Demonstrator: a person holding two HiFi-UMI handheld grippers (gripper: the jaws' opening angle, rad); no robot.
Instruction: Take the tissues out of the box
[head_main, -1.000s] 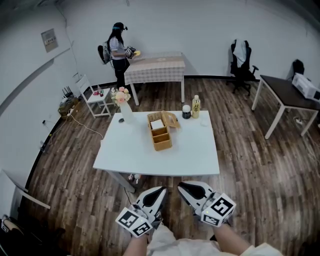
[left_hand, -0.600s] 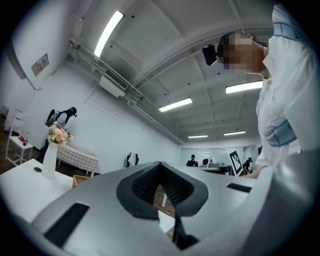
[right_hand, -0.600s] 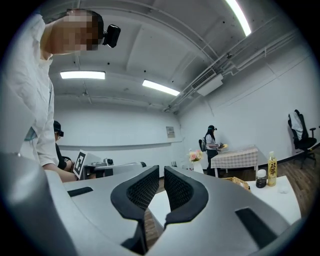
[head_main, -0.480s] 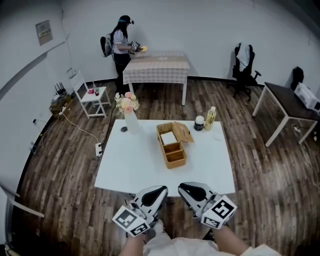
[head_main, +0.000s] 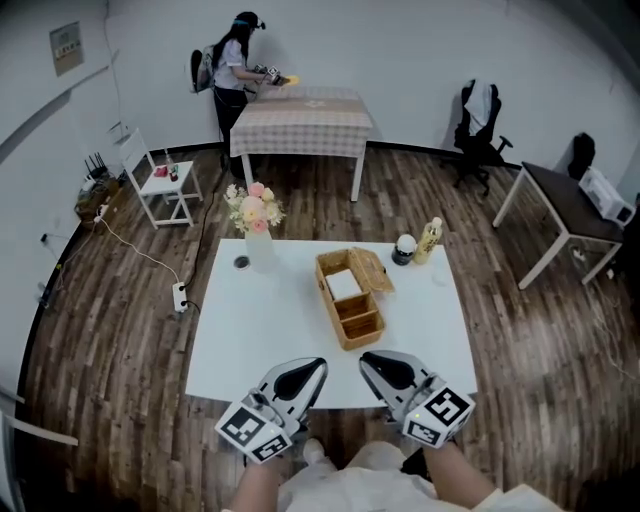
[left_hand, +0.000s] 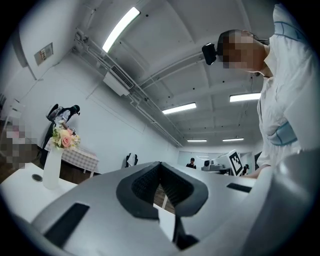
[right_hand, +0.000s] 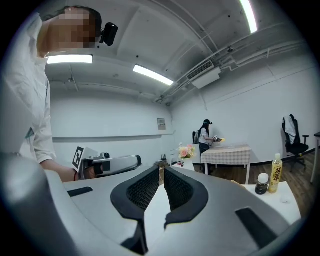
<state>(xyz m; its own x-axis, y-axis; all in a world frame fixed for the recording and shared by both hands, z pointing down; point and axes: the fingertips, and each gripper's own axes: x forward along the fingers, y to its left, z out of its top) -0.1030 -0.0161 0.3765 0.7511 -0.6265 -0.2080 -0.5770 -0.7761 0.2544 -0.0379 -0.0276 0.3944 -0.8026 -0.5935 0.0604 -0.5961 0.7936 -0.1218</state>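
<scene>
The person wears a loose white shirt with pale blue trim (left_hand: 282, 135) and a small black camera on a head strap (right_hand: 108, 33). The left gripper (head_main: 316, 366) and the right gripper (head_main: 366, 360) look alike: smooth pale grey shells tapering to a point, with black cross-hatched rubber fingers (right_hand: 142, 192) lining the inner edges. Each has dark rectangular slots in its shell and a white cube with black square markers (head_main: 437, 415) at the rear.

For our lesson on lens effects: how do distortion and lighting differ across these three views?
Head view: the wide lens bows the walls, corners darken, the white table is evenly lit. Left gripper view: a ceiling light burns out white. Right gripper view: dark round border; the tongs loom large.
</scene>
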